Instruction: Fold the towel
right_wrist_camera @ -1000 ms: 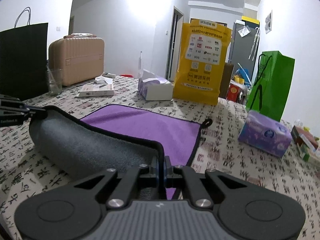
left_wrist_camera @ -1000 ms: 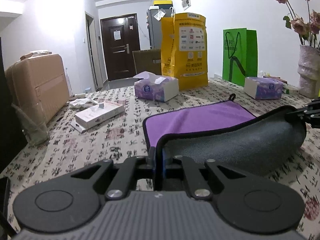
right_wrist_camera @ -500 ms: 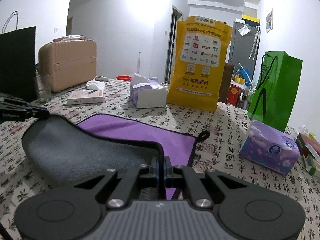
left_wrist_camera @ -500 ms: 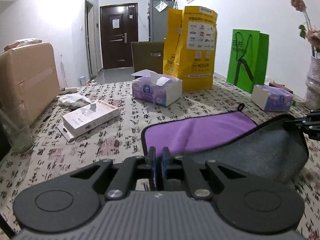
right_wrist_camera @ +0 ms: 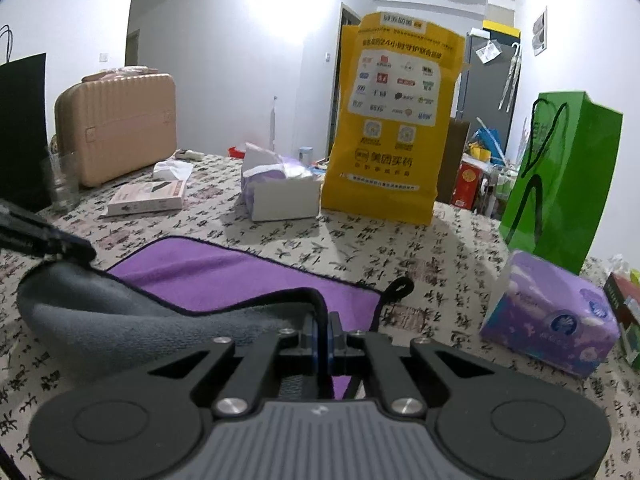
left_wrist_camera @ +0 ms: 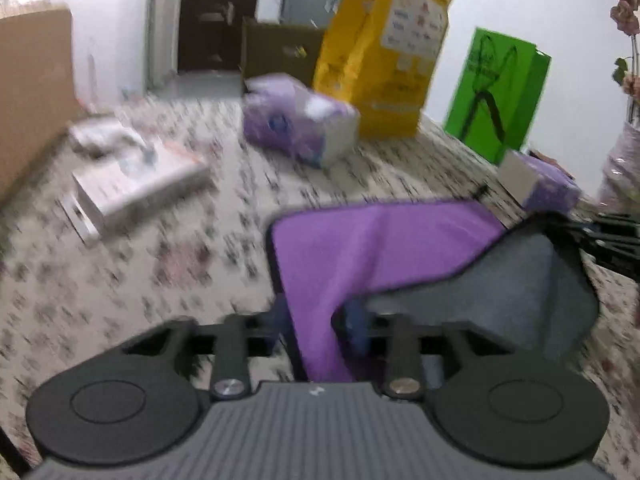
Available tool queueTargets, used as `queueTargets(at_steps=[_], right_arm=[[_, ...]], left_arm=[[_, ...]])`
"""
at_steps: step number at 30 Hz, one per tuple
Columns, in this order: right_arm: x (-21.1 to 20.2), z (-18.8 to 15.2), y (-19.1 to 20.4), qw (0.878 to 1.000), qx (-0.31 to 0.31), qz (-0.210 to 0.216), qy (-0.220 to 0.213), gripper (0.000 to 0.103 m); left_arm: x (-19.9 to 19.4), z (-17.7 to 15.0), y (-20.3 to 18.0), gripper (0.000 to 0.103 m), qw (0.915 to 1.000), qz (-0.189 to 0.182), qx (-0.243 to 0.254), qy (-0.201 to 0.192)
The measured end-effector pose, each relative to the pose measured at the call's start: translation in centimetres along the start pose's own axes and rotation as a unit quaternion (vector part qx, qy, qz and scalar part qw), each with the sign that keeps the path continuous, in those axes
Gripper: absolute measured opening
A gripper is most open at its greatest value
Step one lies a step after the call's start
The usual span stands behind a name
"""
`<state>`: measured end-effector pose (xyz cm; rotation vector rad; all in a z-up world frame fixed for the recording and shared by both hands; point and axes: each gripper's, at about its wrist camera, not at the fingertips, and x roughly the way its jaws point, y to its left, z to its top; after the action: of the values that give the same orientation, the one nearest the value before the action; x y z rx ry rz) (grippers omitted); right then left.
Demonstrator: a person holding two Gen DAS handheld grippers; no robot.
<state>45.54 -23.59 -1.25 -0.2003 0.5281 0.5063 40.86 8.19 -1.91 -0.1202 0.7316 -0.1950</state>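
Note:
A towel, purple on one side [left_wrist_camera: 360, 240] and grey on the other [left_wrist_camera: 532, 284], lies on the patterned tablecloth with its near edge folded up and over. In the blurred left wrist view my left gripper [left_wrist_camera: 316, 320] stands open with the towel's near left corner loose between its fingers. My right gripper [right_wrist_camera: 322, 332] is shut on the towel's near right corner [right_wrist_camera: 308, 296], holding it a little above the table. Each gripper shows at the edge of the other's view; the right one [left_wrist_camera: 600, 240] and the left one [right_wrist_camera: 44, 236].
On the table beyond the towel: a tissue box [right_wrist_camera: 280, 188], a yellow bag [right_wrist_camera: 396, 120], a green bag [right_wrist_camera: 560, 176], a second tissue box [right_wrist_camera: 552, 316], a flat white box [right_wrist_camera: 148, 196], a glass [right_wrist_camera: 60, 184] and a tan suitcase [right_wrist_camera: 120, 128]. A vase [left_wrist_camera: 624, 168] stands at the right.
My left gripper has opened and let go of the towel corner, with fast motion blur in its view. Both grippers carried the folded edge forward over the purple side.

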Motion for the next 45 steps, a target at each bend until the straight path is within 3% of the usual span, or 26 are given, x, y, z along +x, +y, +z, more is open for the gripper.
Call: queueTargets(at_steps=[3,7,12,13,15,17,19,26,30,37,42,45], right_arm=[[0.4,-0.4,0.1,1.0,0.002,0.005,0.005,0.004],[0.7,-0.6,0.1,1.0,0.003,0.006,0.007,0.004],[0.8,-0.7,0.2,1.0,0.001,0.008,0.006,0.004],[0.8,-0.7,0.2,1.0,0.002,0.008,0.006,0.004],[0.8,-0.8,0.4,1.0,0.002,0.009,0.006,0.004],[0.8,-0.8,0.4,1.0,0.002,0.011,0.006,0.004],[0.7,-0.7,0.4,1.0,0.001,0.011,0.005,0.004],[0.0,-0.5,0.4,1.0,0.0,0.008,-0.008,0.004],[-0.3,0.0,0.2,1.0,0.001,0.001,-0.022,0.004],[0.9,1.6,-1.2,0.999,-0.001,-0.009,-0.031,0.004],[4.0,2.9,-2.4,1.0,0.001,-0.01,-0.015,0.004],[6.5,3.1,-2.9,1.0,0.007,-0.011,0.011,0.005]], left_arm=[[0.4,-0.6,0.8,0.044,0.9993,-0.022,-0.027,0.015],[-0.6,-0.6,1.9,0.046,0.9941,-0.081,-0.072,0.009],[-1.4,-1.1,0.6,0.05,0.9909,-0.118,-0.064,0.008],[-1.3,-1.2,0.2,0.049,0.9914,-0.115,-0.061,0.012],[-0.8,-1.3,-0.2,0.036,0.9933,-0.095,-0.059,0.031],[-0.3,-1.5,-0.1,0.009,0.9931,-0.085,-0.068,0.043],[-0.4,-1.6,0.0,0.007,0.9939,-0.076,-0.071,0.037],[-3.3,0.1,-0.4,0.007,0.9955,-0.061,-0.049,-0.054],[-2.6,1.8,-0.7,0.007,0.9953,-0.053,-0.035,-0.073],[0.5,3.9,0.1,0.007,0.9964,-0.034,-0.04,-0.067],[2.9,4.6,1.1,0.007,0.997,-0.021,-0.051,-0.054],[4.4,4.5,1.7,0.015,0.9974,-0.01,-0.063,-0.033]])
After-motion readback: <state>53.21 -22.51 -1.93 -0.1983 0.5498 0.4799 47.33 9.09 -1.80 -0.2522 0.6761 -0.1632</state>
